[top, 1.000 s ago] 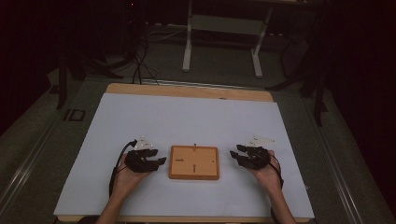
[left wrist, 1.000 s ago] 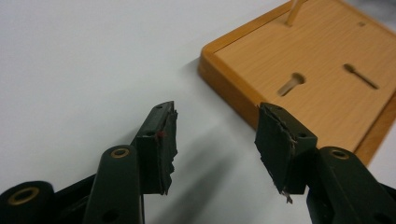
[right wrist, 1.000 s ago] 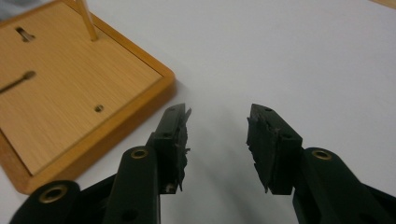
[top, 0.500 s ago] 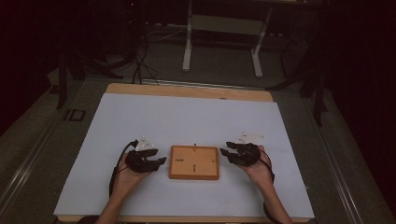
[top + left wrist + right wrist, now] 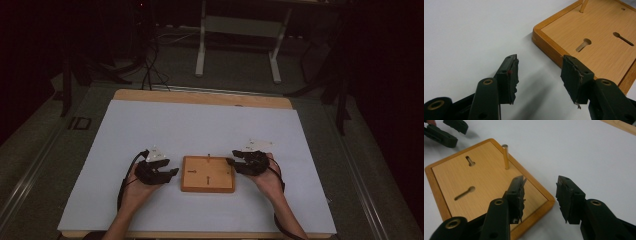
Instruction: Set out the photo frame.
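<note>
A flat wooden board [image 5: 208, 174] with a raised rim lies at the table's near middle. It has two keyhole slots [image 5: 584, 45] and a thin upright peg [image 5: 208, 156] at its far edge. My left gripper [image 5: 172, 171] rests just left of the board, open with nothing between its jaws; in the left gripper view its fingertips [image 5: 539, 75] sit short of the board's edge [image 5: 549, 47]. My right gripper [image 5: 231, 161] is at the board's right far corner, open. In the right gripper view [image 5: 540, 195] one jaw hangs over the board [image 5: 481, 185], the other over the table, apart from the peg [image 5: 505, 157].
A white sheet [image 5: 200, 125] covers the table, with a wooden strip [image 5: 200, 97] showing along the far edge. Beyond it stand a metal frame [image 5: 240, 30] and cables [image 5: 147, 65] on a dark floor. The left gripper [image 5: 446, 132] shows far off in the right gripper view.
My right gripper has slid left across the table, from well clear of the board to its right far corner. The left gripper and the board have stayed put.
</note>
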A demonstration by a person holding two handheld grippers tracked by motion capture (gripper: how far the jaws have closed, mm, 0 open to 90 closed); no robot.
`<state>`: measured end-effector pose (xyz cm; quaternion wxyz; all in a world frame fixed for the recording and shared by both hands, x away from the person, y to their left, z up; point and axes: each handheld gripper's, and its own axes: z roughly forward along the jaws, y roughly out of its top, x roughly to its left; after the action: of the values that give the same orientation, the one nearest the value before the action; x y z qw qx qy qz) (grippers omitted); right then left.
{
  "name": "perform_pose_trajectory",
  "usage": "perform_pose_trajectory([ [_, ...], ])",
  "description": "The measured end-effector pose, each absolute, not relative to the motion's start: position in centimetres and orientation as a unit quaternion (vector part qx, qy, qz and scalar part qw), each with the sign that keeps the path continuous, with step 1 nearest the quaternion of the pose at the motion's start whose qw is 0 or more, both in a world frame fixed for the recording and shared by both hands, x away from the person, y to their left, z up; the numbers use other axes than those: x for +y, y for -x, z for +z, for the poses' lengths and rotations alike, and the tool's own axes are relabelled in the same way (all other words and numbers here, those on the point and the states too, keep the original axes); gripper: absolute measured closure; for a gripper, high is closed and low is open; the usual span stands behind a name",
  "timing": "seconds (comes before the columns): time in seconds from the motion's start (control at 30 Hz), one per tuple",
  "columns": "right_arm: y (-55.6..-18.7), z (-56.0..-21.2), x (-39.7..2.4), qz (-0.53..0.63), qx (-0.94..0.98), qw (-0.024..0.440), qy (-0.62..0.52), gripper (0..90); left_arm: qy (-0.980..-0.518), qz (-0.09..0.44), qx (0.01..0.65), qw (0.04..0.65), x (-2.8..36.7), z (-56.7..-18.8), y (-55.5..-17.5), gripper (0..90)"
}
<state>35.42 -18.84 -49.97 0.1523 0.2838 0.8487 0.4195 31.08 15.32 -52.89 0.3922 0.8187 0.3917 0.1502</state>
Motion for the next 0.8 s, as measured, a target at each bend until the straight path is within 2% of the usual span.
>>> perform_pose_trajectory([
  [0.8, -35.7, -50.0, -15.4, 0.430, 0.856, 0.133, -0.255, 57.0, -0.820, 0.158, 0.388, 0.390, 15.1, -52.9, -31.1, 47.6],
])
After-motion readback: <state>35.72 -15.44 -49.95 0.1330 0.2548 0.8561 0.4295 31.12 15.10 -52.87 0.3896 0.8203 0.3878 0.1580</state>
